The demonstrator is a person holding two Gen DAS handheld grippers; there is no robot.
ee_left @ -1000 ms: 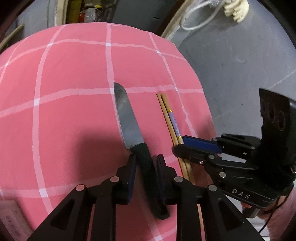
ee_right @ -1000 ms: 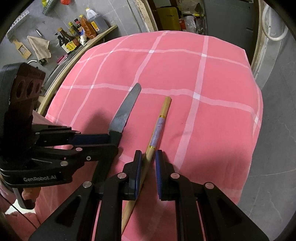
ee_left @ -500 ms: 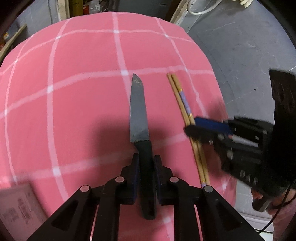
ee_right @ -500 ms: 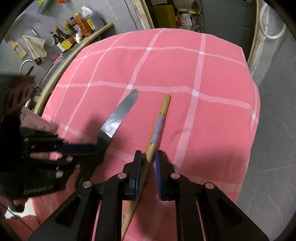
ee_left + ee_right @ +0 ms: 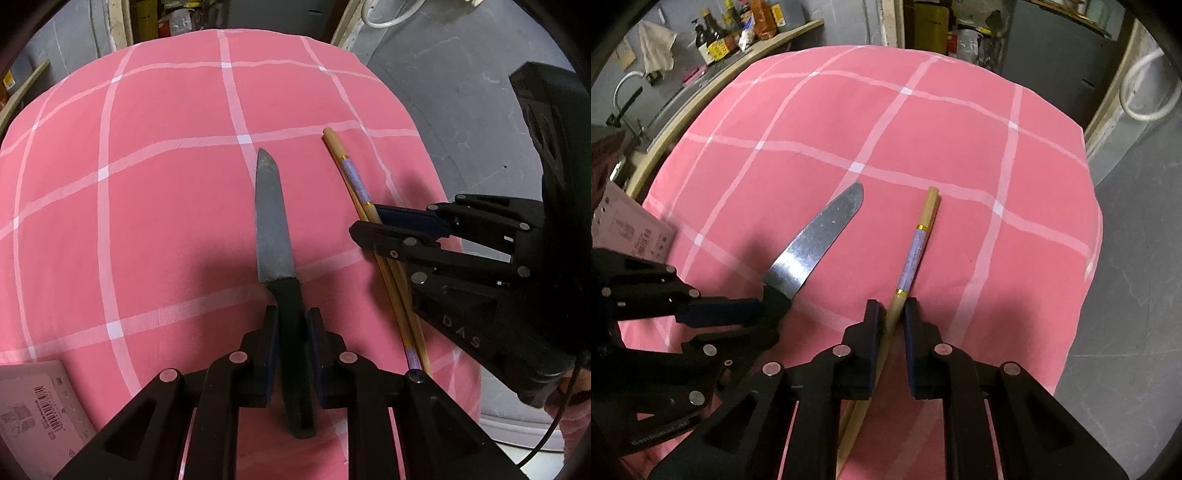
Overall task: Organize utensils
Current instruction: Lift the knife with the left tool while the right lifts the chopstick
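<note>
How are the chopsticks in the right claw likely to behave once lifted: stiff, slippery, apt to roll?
The chopsticks look thin and wooden, so probably light and stiff. As two separate round sticks in the right claw, one may slip or splay. Set back on the pink cloth, they would likely roll little, since fabric grips.

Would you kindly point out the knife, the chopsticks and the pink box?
knife (image 5: 271, 218), left wrist view, middle of blade.
chopsticks (image 5: 913, 254), right wrist view, purple patterned band.
pink box (image 5: 35, 410), left wrist view, barcode label side.

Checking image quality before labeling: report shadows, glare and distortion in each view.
Left wrist: fisheye bends the chopsticks; dark shadow left of the knife on the tablecloth.
Right wrist: glare on the knife blade; dark corner vignette; sharp focus.
</note>
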